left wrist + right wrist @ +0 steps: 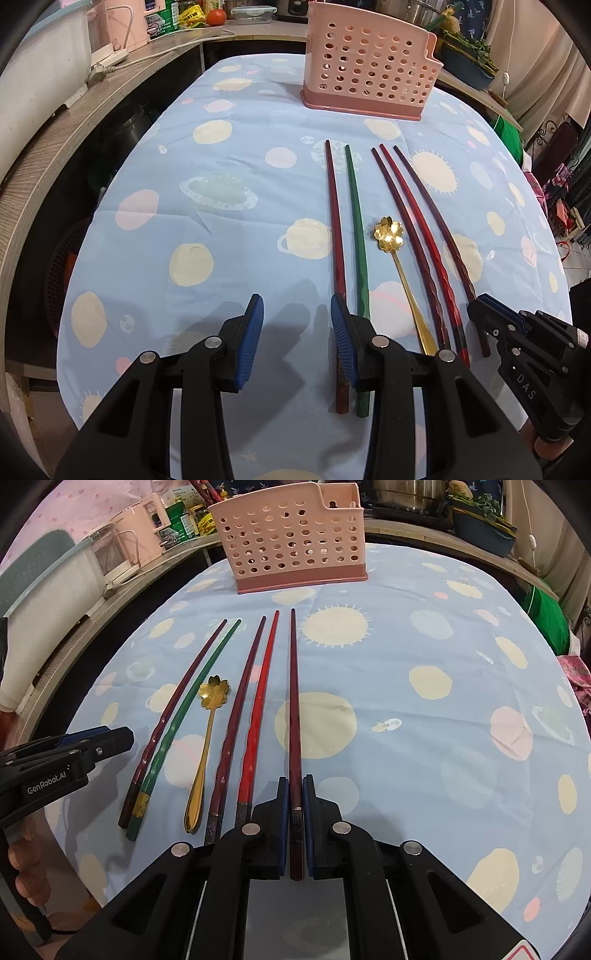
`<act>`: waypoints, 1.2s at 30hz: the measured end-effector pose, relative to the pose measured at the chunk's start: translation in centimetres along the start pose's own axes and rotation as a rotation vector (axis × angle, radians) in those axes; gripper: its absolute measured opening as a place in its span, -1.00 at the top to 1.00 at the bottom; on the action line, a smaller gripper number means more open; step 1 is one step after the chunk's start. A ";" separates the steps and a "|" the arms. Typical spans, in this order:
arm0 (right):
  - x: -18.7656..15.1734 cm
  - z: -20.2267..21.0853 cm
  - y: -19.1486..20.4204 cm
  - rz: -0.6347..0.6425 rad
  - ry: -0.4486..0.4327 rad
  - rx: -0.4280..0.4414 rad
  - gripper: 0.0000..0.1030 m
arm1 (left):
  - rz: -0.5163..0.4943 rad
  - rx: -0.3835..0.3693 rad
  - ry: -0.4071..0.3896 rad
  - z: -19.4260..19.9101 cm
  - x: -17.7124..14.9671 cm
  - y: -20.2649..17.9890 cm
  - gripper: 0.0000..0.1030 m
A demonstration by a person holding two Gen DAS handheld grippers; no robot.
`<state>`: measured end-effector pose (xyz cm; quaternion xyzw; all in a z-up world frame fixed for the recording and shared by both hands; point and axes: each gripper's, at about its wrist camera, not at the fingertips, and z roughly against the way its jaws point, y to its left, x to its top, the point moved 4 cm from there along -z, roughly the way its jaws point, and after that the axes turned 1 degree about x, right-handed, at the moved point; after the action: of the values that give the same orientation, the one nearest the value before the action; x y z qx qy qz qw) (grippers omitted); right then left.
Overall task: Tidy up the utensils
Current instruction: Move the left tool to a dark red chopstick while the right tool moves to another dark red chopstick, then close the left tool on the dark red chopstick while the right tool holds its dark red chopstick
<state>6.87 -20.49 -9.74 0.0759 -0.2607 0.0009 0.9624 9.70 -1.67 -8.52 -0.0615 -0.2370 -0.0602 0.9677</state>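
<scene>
A pink perforated utensil holder (pixel 369 70) (pixel 295 542) stands at the far end of the table. Several chopsticks lie side by side on the cloth: a maroon one (pixel 334 229) (pixel 177 698), a green one (pixel 356 236) (pixel 188 705), a dark red one (pixel 236 716), a bright red one (pixel 258 709) and a dark one (pixel 294 709). A gold flower spoon (pixel 391 236) (pixel 210 716) lies among them. My right gripper (pixel 294 790) is shut on the near end of the dark chopstick (pixel 436 225). My left gripper (pixel 297 314) is open, its right finger over the maroon chopstick's end.
The table has a blue cloth with planet prints (pixel 221 221). A wooden counter (pixel 55 122) with appliances runs along the left. A pot and a planter (pixel 480 531) stand behind the holder. The table's right edge drops to the floor.
</scene>
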 end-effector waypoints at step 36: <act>0.0 0.0 -0.1 -0.013 -0.001 0.008 0.86 | -0.064 -0.005 0.030 -0.8 -1.9 -1.4 0.56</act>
<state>6.89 -20.63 -9.74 0.0816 -0.2608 -0.0043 0.9619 8.16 -2.97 -9.99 -0.0555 -0.2242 -0.0929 0.9685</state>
